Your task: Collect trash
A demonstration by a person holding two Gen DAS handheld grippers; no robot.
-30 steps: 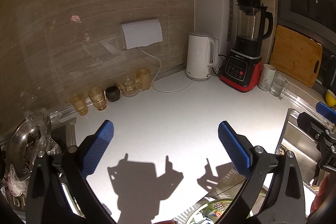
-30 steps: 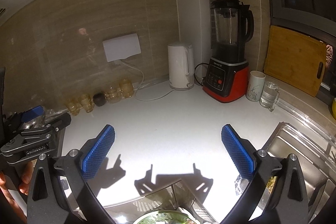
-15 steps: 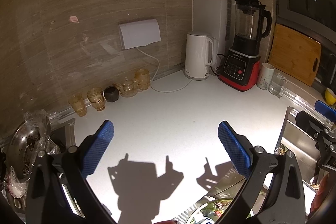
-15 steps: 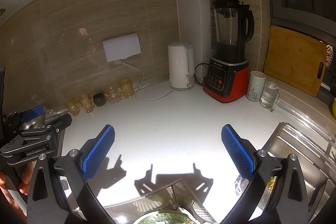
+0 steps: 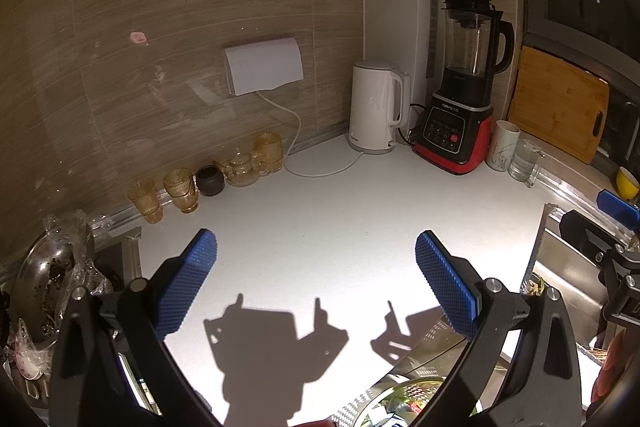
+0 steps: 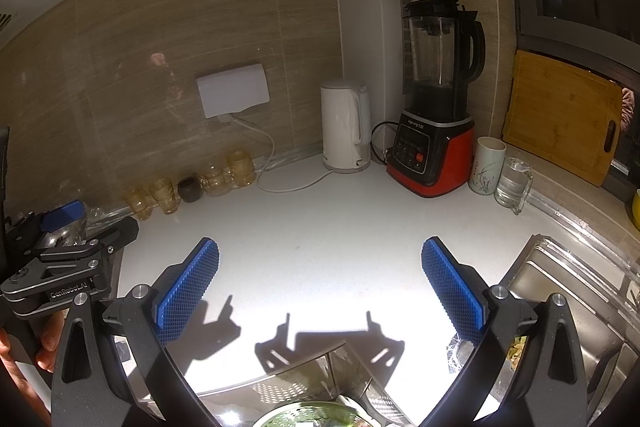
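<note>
Both pairs of blue-padded fingers stand spread wide with nothing between them: the left gripper (image 5: 316, 283) and the right gripper (image 6: 320, 287) hover side by side above the bright white tabletop (image 6: 320, 227), their shadows falling on it below.

Trash shows only in scraps. A perforated metal strainer (image 6: 308, 415) at the bottom edge of the right wrist view holds greenish leftovers, and more bits lie in the sink (image 6: 560, 307) at the right, partly hidden by the gripper's arm. In the left wrist view, crumpled plastic wrap (image 5: 76, 259) lies over a dirty metal pan (image 5: 36, 287) at the far left.

Against the wall stand amber glasses (image 5: 180, 187), a white kettle (image 5: 376, 107), a red-based blender (image 5: 464, 99), a cup (image 5: 502, 147) and a glass mug (image 5: 524, 163). A wooden cutting board (image 5: 560, 103) leans behind.
</note>
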